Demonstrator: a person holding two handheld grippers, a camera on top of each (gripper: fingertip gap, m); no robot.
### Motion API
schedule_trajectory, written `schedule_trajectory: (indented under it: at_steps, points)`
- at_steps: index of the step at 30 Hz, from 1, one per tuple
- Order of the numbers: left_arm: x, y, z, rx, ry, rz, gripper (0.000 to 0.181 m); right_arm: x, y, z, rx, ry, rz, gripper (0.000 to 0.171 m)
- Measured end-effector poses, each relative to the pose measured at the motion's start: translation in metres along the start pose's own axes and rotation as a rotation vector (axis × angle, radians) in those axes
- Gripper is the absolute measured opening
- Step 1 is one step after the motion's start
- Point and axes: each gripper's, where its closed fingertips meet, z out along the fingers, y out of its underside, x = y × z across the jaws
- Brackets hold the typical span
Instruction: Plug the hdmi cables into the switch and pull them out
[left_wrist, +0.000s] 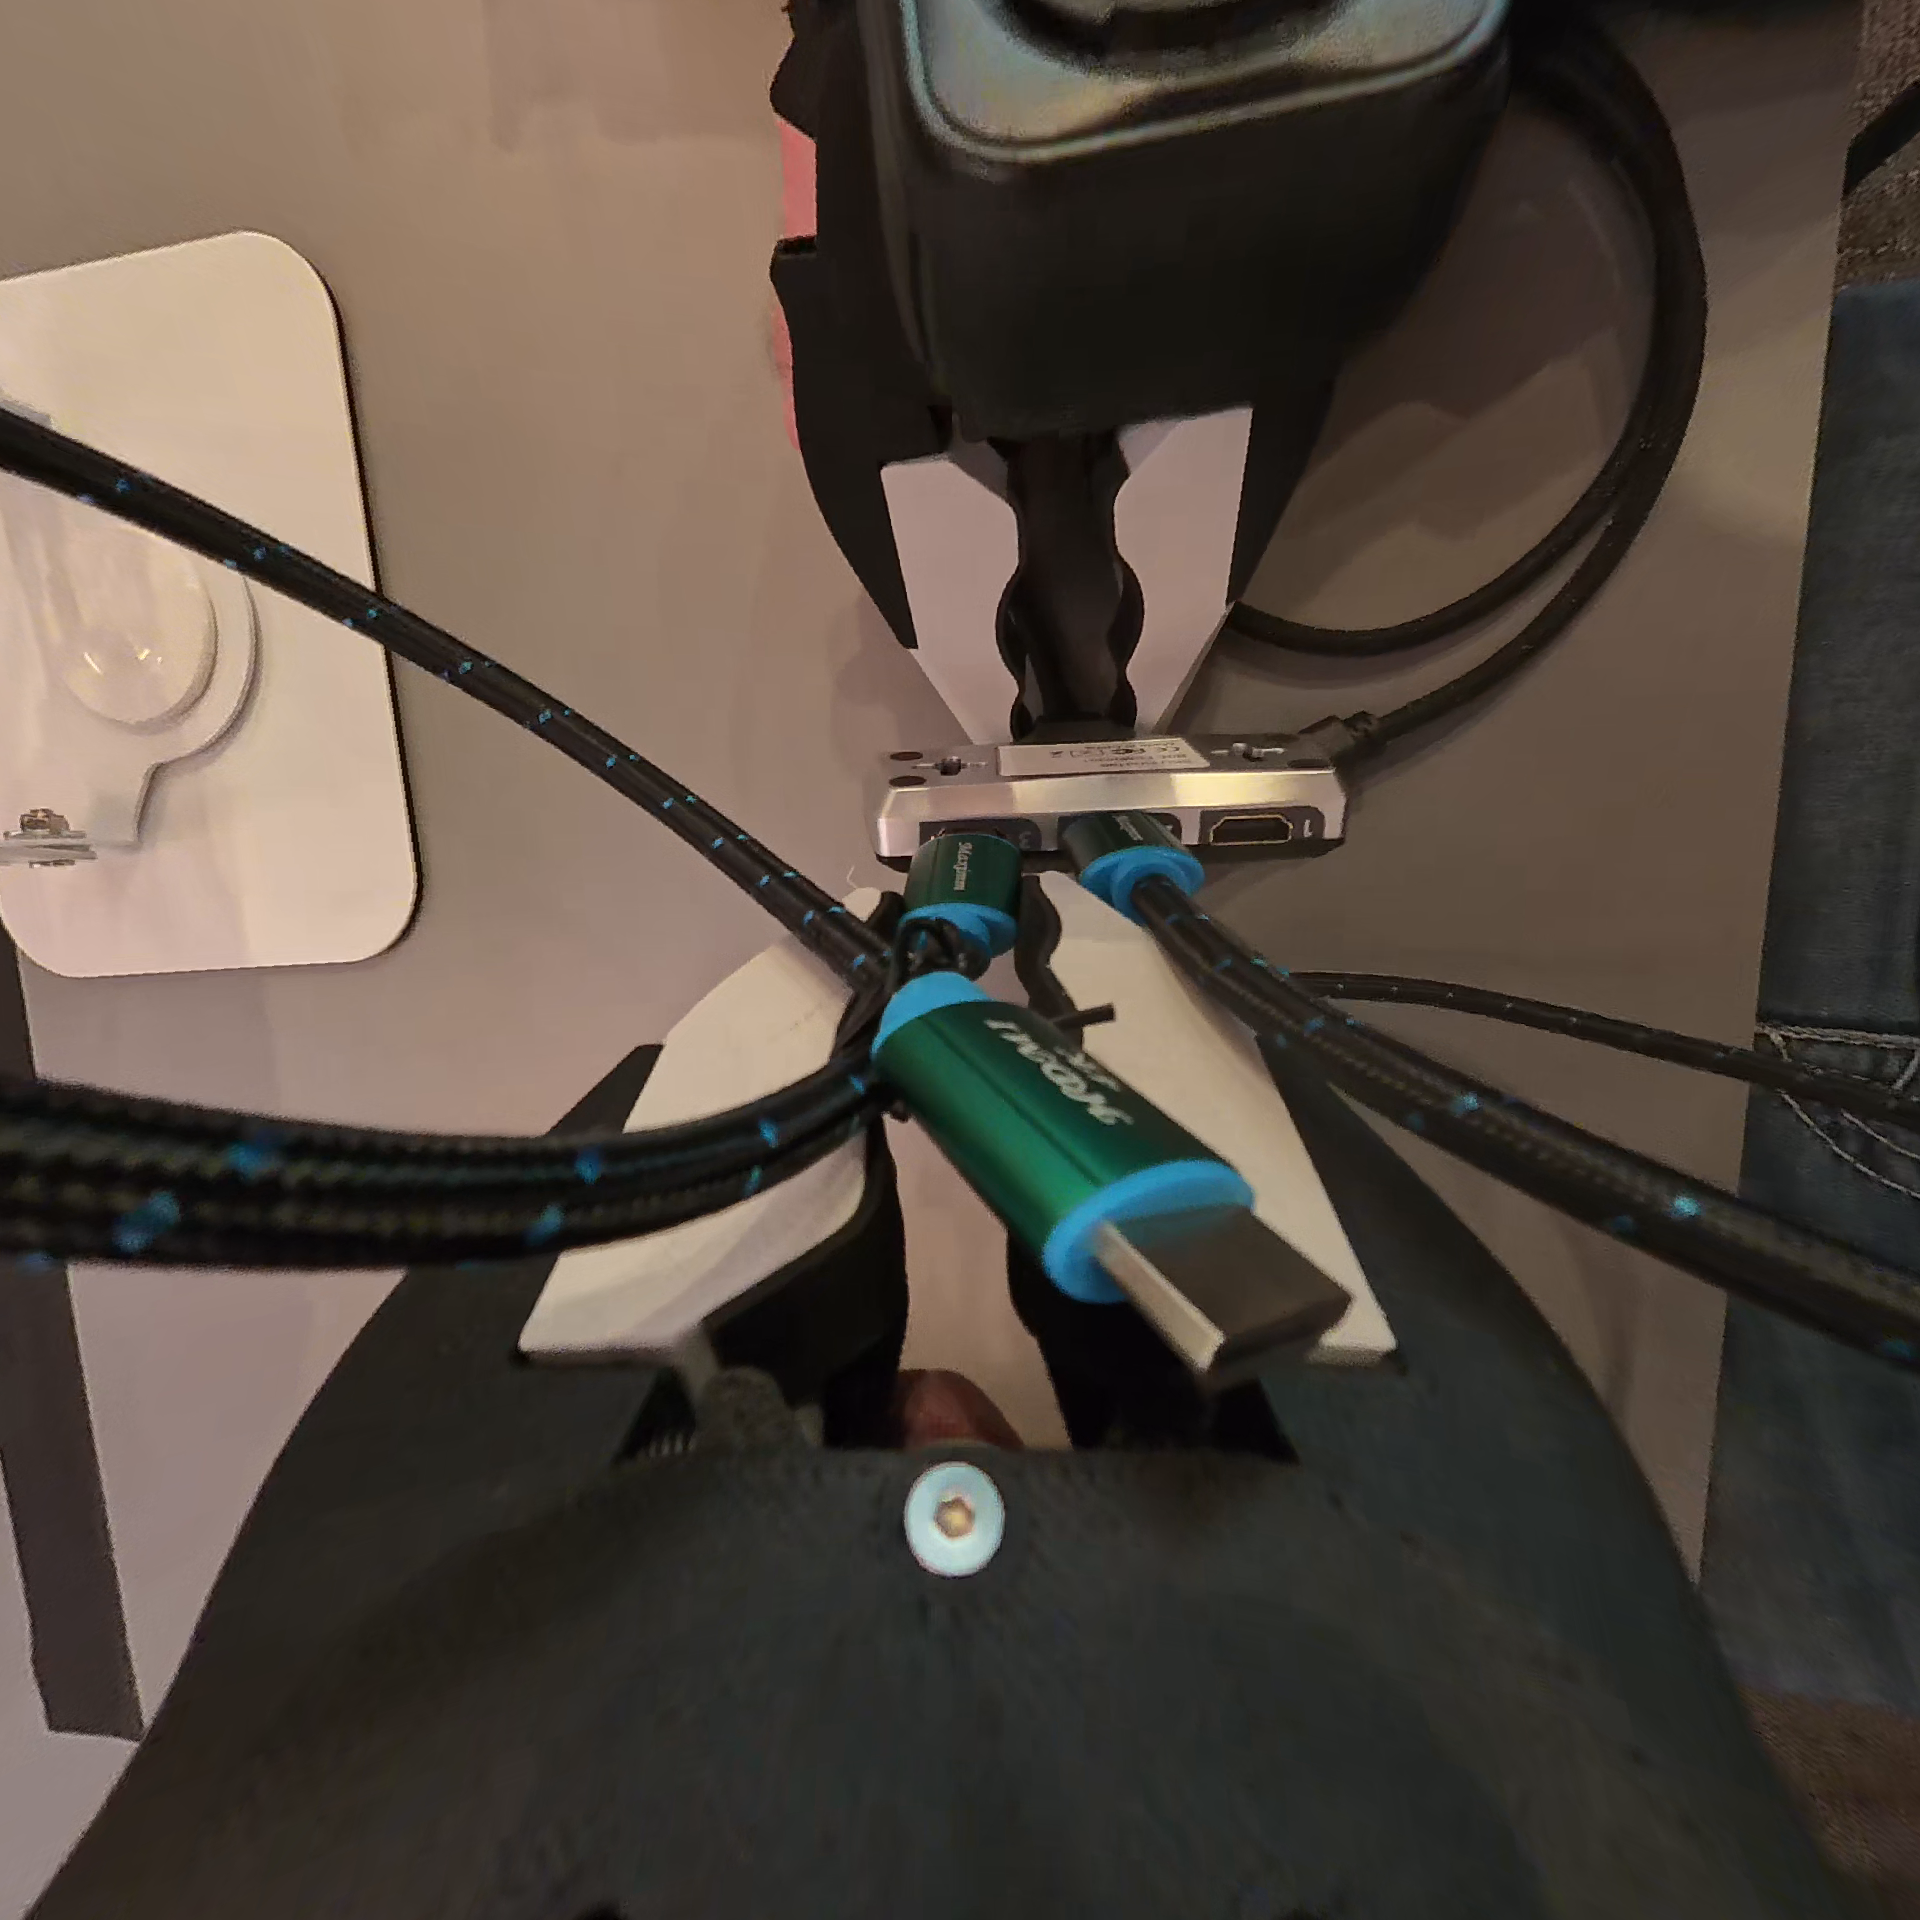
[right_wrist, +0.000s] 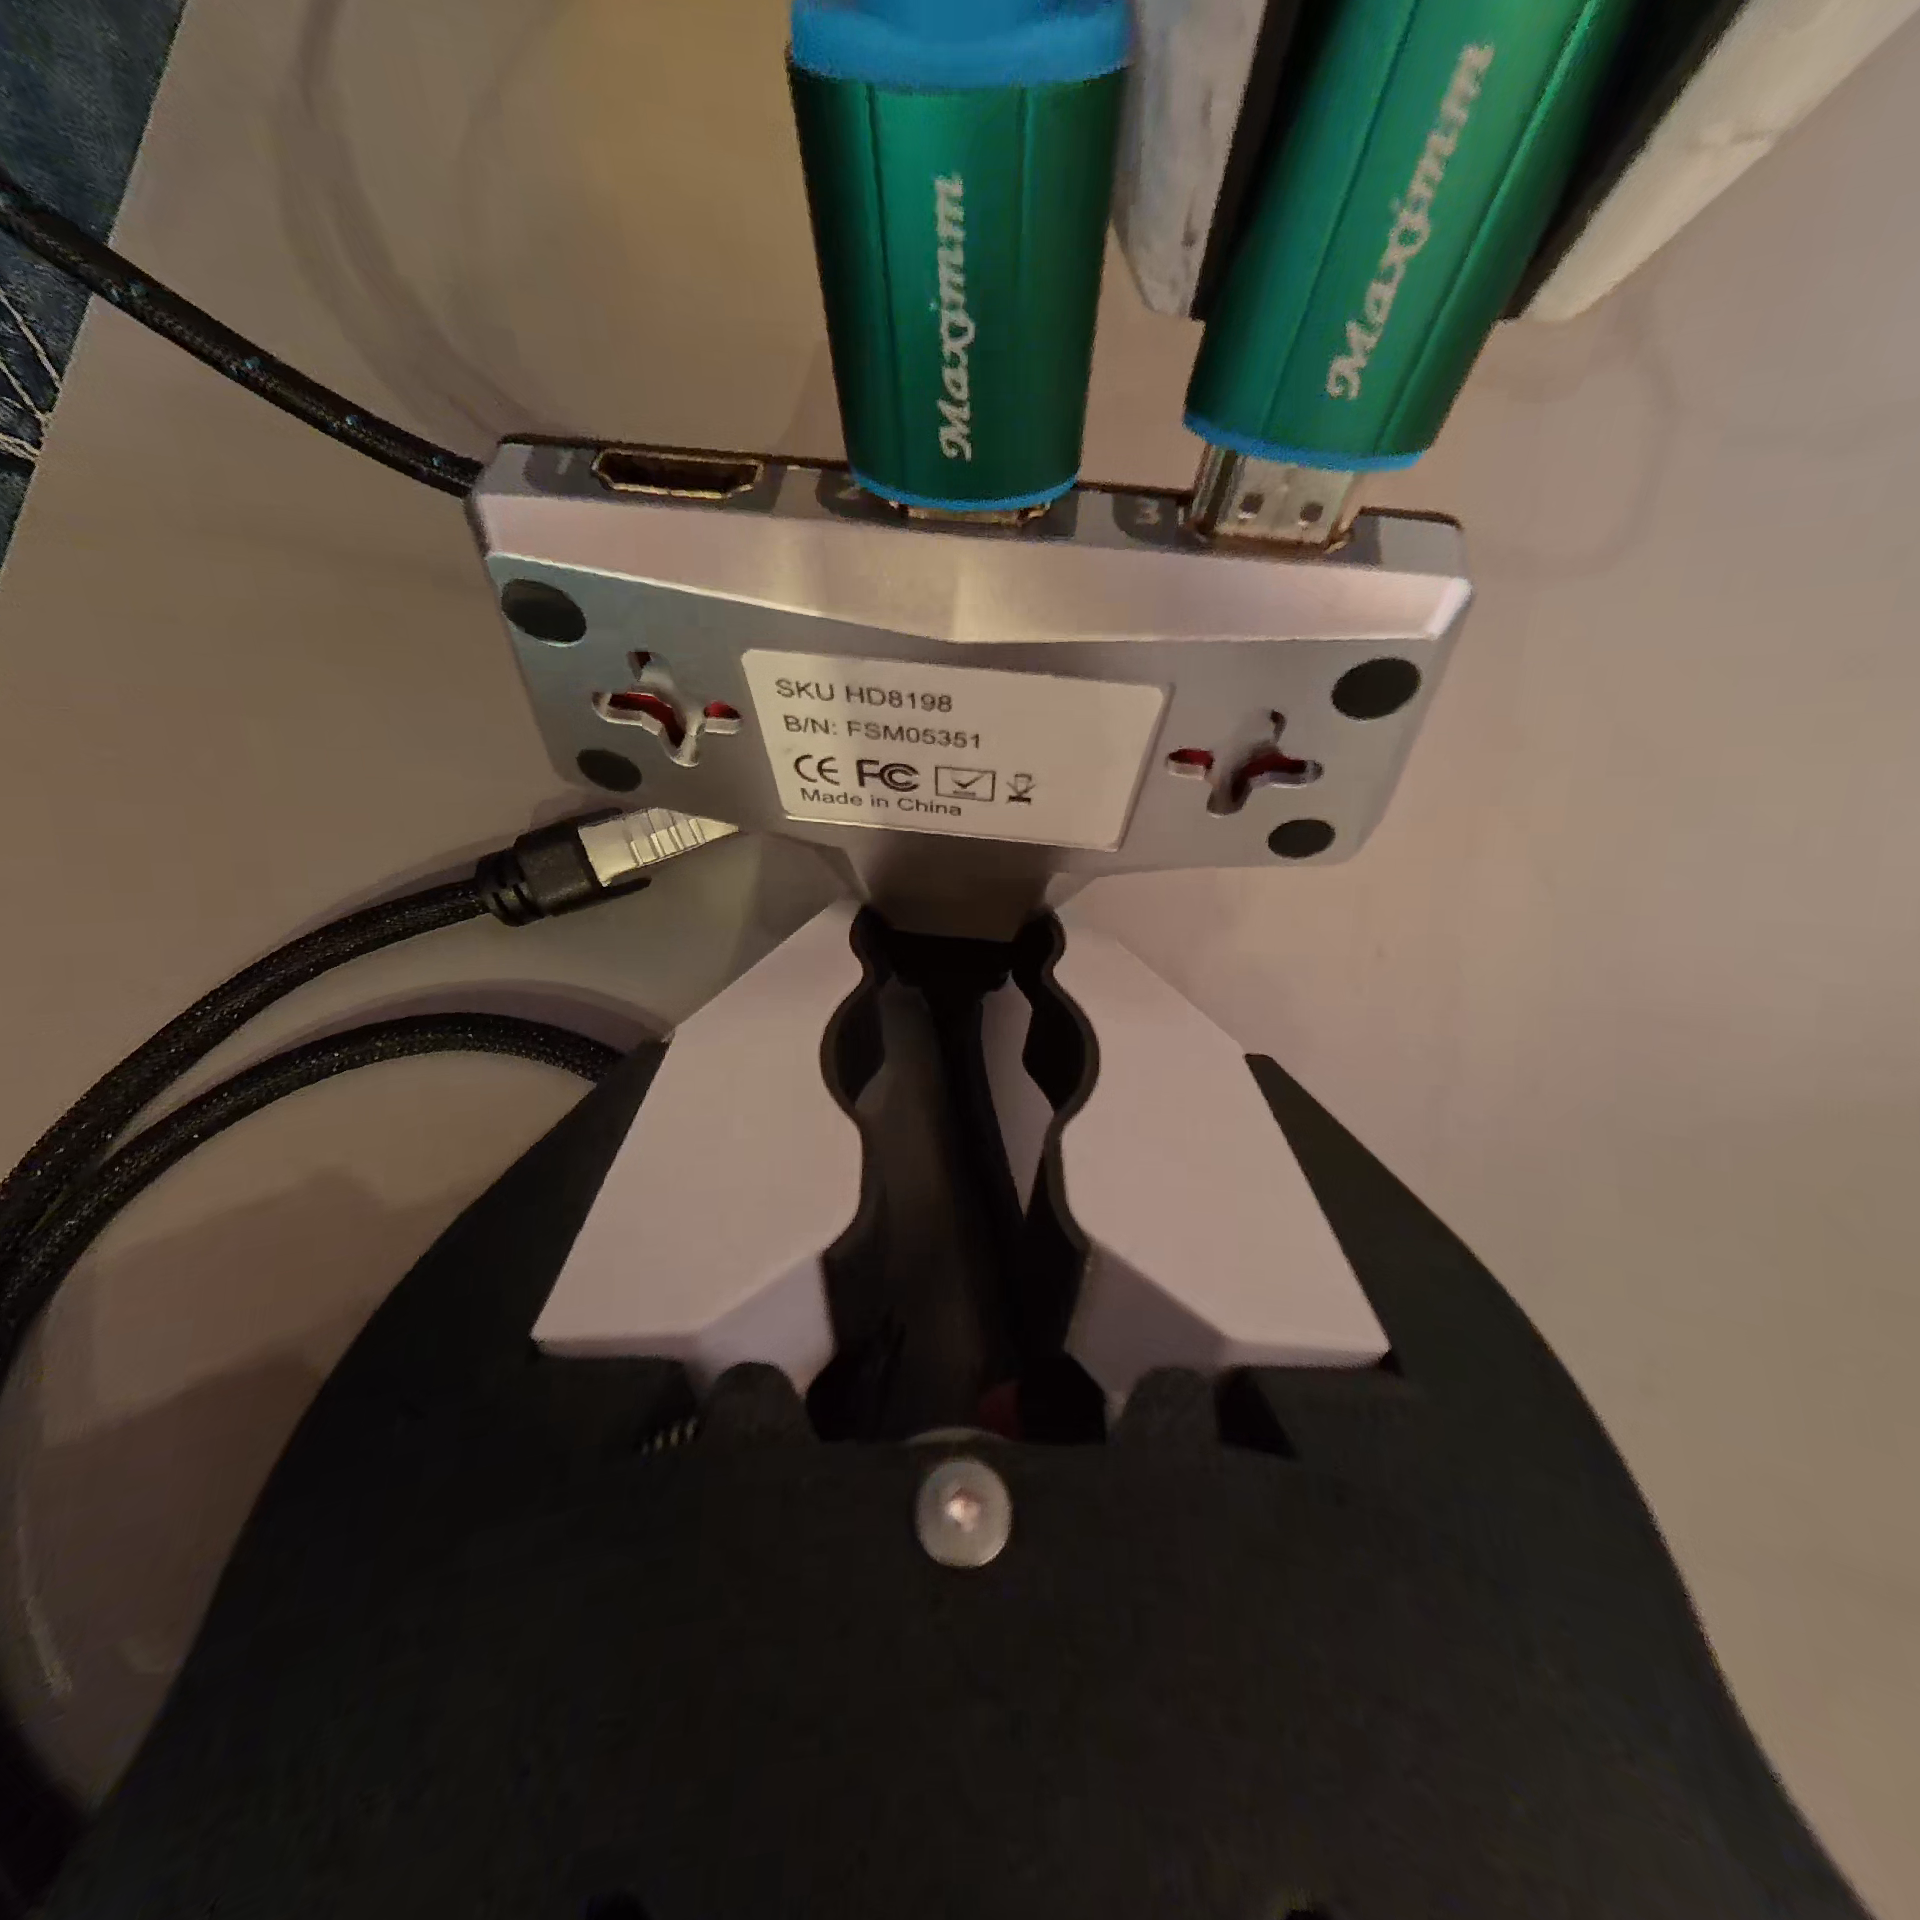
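switch (right_wrist: 977, 665): silver, underside up, lifted just off the table (right_wrist: 1558, 935); R gripper (right_wrist: 951, 935) clamped on its rear tab.
mid port: green plug (right_wrist: 961, 301) fully seated.
3rd port: plug (right_wrist: 1340, 260) half in, metal tip showing; L gripper (left_wrist: 961, 935) pinches it, nearly closed.
port 1 (right_wrist: 675, 476): empty.
loose plug (left_wrist: 1049, 1132): lies over L fingers, unplugged.
progress: can't tell whether inserting or pulling.

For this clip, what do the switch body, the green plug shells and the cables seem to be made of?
Switch body: apparently brushed aluminium, matt silver with sharp bevelled edges and soft sheen.
Green plug shells: likely anodised metal, satin green with lengthwise highlights; the blue collars look like matt plastic or rubber.
Cables: woven fabric braid, black flecked with blue, weave visible.
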Motion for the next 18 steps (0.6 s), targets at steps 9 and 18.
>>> schedule_trajectory:
  at_steps: [9, 18]
  points:
    - [0.000, -0.003, 0.002, -0.038, 0.007, 0.018, 0.020, 0.000, 0.001, 0.001, -0.008, -0.001, -0.002, 0.019]
    - [-0.001, -0.013, 0.004, -0.039, -0.017, 0.017, 0.020, -0.001, 0.001, 0.001, -0.007, -0.006, 0.000, 0.019]
